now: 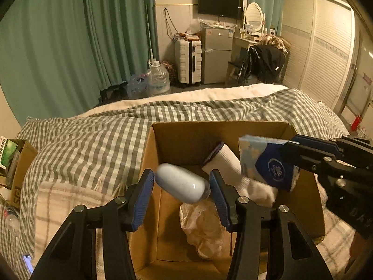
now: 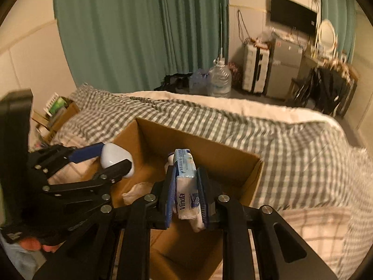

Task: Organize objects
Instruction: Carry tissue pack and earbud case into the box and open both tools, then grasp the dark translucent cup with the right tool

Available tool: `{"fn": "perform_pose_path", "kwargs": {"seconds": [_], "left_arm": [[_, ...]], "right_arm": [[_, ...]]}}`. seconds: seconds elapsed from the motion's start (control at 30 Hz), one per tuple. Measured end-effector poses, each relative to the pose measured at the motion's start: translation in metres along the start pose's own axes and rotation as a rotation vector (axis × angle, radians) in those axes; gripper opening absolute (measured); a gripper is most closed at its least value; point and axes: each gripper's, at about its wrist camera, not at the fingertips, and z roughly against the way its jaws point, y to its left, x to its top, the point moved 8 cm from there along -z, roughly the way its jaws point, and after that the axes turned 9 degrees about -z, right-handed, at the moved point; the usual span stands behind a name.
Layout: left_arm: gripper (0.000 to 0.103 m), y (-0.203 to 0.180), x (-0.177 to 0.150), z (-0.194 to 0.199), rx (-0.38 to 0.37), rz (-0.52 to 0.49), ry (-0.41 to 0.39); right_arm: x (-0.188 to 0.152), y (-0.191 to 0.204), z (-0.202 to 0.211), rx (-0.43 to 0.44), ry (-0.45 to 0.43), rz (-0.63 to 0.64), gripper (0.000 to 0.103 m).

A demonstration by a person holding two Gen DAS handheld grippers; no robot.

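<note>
An open cardboard box (image 1: 163, 140) (image 2: 209, 149) stands on the checked bed. My left gripper (image 1: 181, 184) is shut on a smooth white oval case (image 1: 179, 183) and holds it over the box's left part; it shows in the right wrist view (image 2: 115, 157) too. My right gripper (image 2: 186, 193) is shut on a blue and white Vinda tissue pack (image 2: 185, 177) over the box's right part; the pack also shows in the left wrist view (image 1: 263, 163). Inside lie a rolled white sock (image 1: 233, 170) and a crumpled clear plastic bag (image 1: 202, 228).
The green-checked duvet (image 1: 93, 144) surrounds the box. A smaller carton with packets (image 1: 14, 161) sits at the left bed edge. A phone (image 1: 27, 260) lies at the lower left. Water bottles (image 1: 158, 79), a suitcase and a fridge stand by the far wall.
</note>
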Motion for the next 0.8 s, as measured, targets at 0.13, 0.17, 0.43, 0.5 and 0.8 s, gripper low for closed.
{"fn": "perform_pose_path", "kwargs": {"seconds": [0.13,0.17,0.43,0.5,0.8], "left_arm": [[0.088,0.000,0.015,0.026,0.038,-0.029,-0.047],[0.094,0.003,0.019,0.035,0.056,-0.029,-0.064],[0.094,0.004,0.024,0.118,0.040,0.029,-0.096],[0.094,0.005,0.017,0.135,0.038,0.049,-0.094],[0.094,0.002,-0.048,0.195,0.044,0.079,-0.079]], "right_arm": [[0.014,-0.005,0.031,0.000,-0.070,-0.034,0.066],[0.017,-0.004,0.043,-0.003,-0.092,-0.034,0.066],[0.026,-0.001,0.159,-0.115,-0.192,0.021,0.077],[0.020,-0.001,0.189,-0.126,-0.209,0.018,0.079],[-0.046,0.008,0.242,-0.159,-0.211,0.034,0.081]]}}
